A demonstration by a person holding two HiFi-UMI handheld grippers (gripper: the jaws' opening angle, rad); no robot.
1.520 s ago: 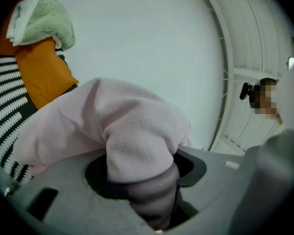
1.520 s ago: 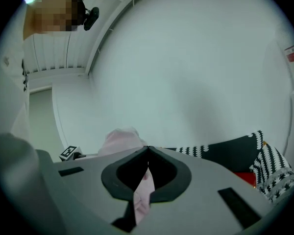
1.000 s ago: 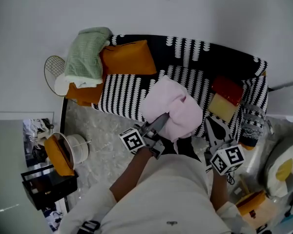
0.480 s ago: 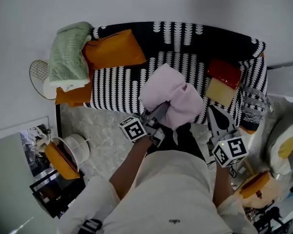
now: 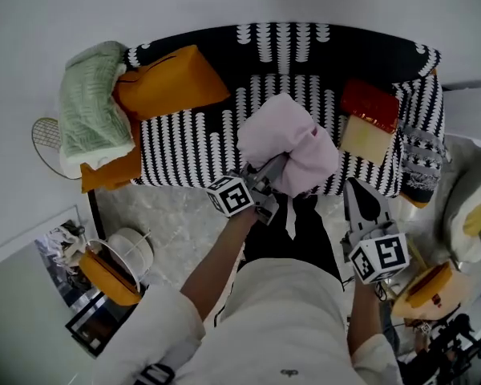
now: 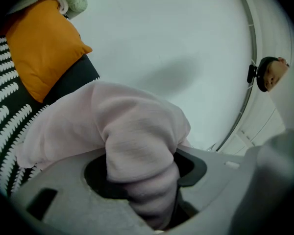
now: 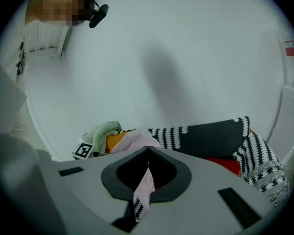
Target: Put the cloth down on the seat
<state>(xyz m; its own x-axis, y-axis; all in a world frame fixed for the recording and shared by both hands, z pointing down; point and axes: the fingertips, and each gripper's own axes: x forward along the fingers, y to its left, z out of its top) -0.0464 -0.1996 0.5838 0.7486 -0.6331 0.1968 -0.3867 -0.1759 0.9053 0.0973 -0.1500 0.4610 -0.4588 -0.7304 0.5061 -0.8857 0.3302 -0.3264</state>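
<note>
A bunched pale pink cloth [image 5: 287, 145] hangs over the middle of the black-and-white striped sofa seat [image 5: 191, 145]. My left gripper [image 5: 269, 172] is shut on the cloth's near end, at the seat's front edge. In the left gripper view the cloth [image 6: 132, 131] fills the gap between the jaws and bulges out ahead of them. My right gripper [image 5: 359, 197] sits lower right, near the sofa's front edge and apart from the cloth. Its jaws are shut with the tips touching [image 7: 147, 152] and nothing between them; the cloth [image 7: 133, 140] shows beyond them.
On the sofa's left end lie an orange cushion [image 5: 168, 83] and a green blanket [image 5: 90, 107]. A red cushion [image 5: 374, 107] and a yellow one [image 5: 367, 143] lie at the right, next to a patterned knit piece [image 5: 421, 165]. A white fan [image 5: 128, 251] stands on the floor at left.
My left gripper has carried the pink cloth farther forward over the seat. The right gripper has stayed low by the sofa's front edge.
</note>
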